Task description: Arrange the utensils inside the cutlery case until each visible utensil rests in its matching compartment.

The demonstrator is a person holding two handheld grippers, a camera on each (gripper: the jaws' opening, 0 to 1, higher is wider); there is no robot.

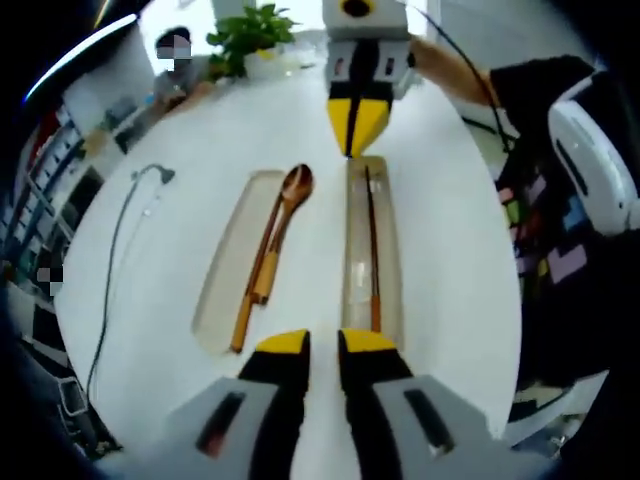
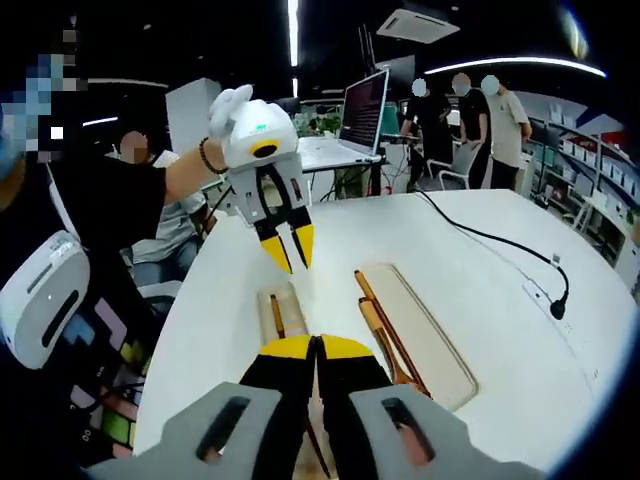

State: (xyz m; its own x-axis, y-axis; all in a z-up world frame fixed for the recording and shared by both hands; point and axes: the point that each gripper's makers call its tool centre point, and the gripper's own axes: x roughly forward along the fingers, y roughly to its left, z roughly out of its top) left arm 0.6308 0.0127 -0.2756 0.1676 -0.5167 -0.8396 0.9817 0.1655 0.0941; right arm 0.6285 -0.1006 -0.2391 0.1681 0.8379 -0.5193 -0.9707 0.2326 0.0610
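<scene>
While jaws of right gripper (image 1: pixel 352 128) clenched and left gripper (image 1: pixel 322 348) parted over chopsticks (image 1: pixel 373 250), wooden spoon (image 1: pixel 272 245) alone in neighbouring tray (image 1: pixel 225 290); bare counter (image 1: pixel 200 140) around.

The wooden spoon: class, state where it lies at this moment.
In the left gripper view, the wooden spoon lies aslant in the left clear tray, its bowl poking over the far rim, beside the right tray holding the chopsticks.

The left gripper (image 1: pixel 322 343) rises from the bottom of the left gripper view, its yellow-tipped jaws slightly parted with a narrow gap between them; opposite it, the right gripper (image 1: pixel 352 150) points back with jaws pressed together; in the right gripper view the right gripper (image 2: pixel 316 346) also reads closed; a hand (image 2: pixel 228 107) grips the left gripper (image 2: pixel 290 262) from above.
</scene>
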